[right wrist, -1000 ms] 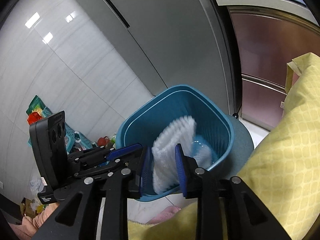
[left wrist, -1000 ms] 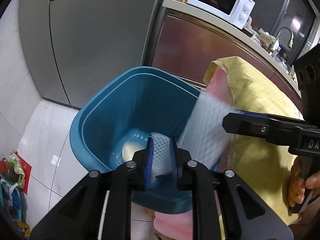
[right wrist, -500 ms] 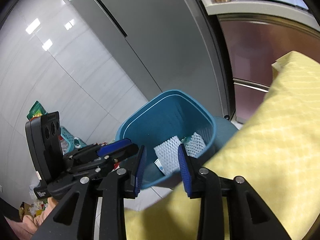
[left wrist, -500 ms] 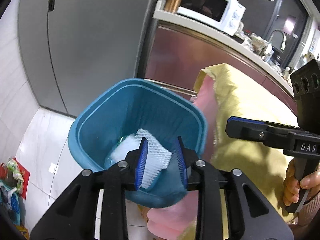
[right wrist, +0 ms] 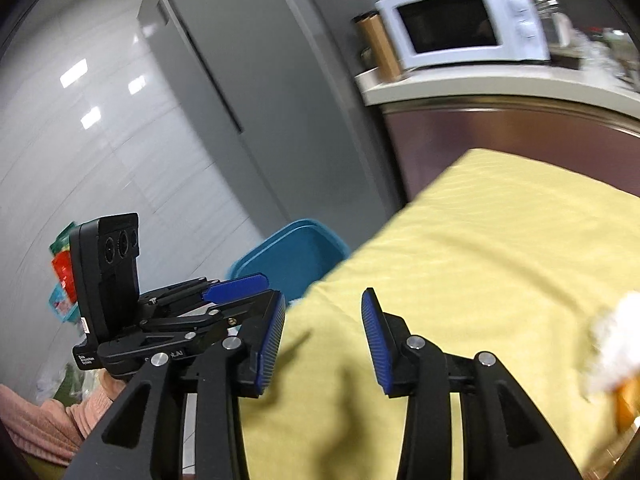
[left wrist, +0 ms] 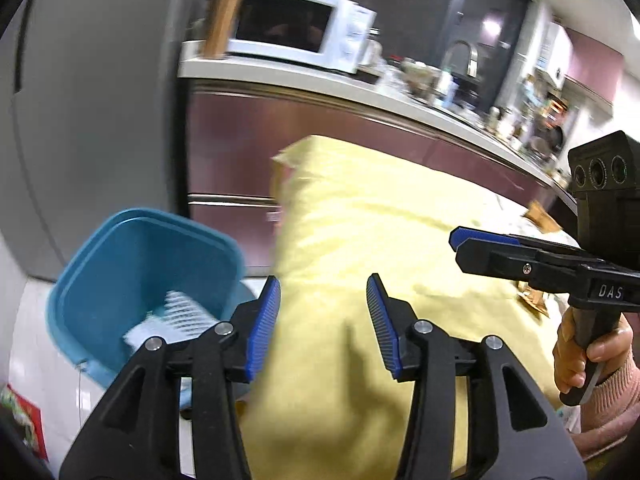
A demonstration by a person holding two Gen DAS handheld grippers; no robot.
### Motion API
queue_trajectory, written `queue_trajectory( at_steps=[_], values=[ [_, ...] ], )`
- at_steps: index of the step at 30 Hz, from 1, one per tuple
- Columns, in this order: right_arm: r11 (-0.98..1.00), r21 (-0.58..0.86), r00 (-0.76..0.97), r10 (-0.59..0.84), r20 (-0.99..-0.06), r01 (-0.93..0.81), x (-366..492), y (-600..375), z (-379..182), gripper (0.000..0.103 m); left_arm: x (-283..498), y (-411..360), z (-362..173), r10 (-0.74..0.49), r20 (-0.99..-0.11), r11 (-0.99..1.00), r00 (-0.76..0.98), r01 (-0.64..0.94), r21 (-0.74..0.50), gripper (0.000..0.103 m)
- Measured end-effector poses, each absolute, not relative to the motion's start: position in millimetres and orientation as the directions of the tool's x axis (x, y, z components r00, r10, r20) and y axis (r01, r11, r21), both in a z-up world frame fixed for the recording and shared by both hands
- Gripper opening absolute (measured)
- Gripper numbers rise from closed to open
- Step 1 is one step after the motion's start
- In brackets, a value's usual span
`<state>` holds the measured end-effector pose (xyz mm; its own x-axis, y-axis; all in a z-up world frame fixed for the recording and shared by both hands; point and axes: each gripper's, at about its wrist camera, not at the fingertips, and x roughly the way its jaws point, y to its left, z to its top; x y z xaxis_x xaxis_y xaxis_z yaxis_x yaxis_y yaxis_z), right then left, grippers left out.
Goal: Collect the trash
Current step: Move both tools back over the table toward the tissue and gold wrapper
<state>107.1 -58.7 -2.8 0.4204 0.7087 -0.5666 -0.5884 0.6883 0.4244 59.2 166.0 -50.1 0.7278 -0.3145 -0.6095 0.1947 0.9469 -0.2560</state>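
Spreading across the foreground beside the blue trash bin (left wrist: 120, 280), a yellow tablecloth (left wrist: 380, 248) is lying under the left gripper (left wrist: 323, 322) and right gripper (right wrist: 323, 338), both having just been opening, jaws parted and empty. White foam netting (left wrist: 176, 318) is resting inside the bin, behind which a grey refrigerator (left wrist: 100, 100) and white microwave (left wrist: 296, 34) are standing.

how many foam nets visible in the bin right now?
1. A white foam net lies inside the blue bin, low against its right wall. The left jaw covers part of the floor; more may be hidden.
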Motion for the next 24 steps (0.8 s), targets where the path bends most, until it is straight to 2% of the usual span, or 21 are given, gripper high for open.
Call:
queue_trajectory(
  at_steps=[12,20,24],
  values=[
    [0.841,0.412,0.633,0.537,-0.558,-0.351,65.7,-190.4,-4.8,0.038,71.4,44.8,-48.7,-0.466,-0.616,0.879,0.635,0.411,-0.242,0.045],
    [0.891,0.413,0.689,0.420,-0.590,-0.190,31.7,-253.4,-22.3,0.038,91.7,-16.1,-51.7,-0.496,-0.640,0.846,0.587,0.494,-0.203,0.046],
    [0.894,0.430,0.691,0.390,-0.609,-0.126,28.4,-270.4,-35.9,0.044,106.1,-39.2,-51.3,-0.493,-0.652,0.837,0.576,0.517,-0.177,0.046]
  ],
)
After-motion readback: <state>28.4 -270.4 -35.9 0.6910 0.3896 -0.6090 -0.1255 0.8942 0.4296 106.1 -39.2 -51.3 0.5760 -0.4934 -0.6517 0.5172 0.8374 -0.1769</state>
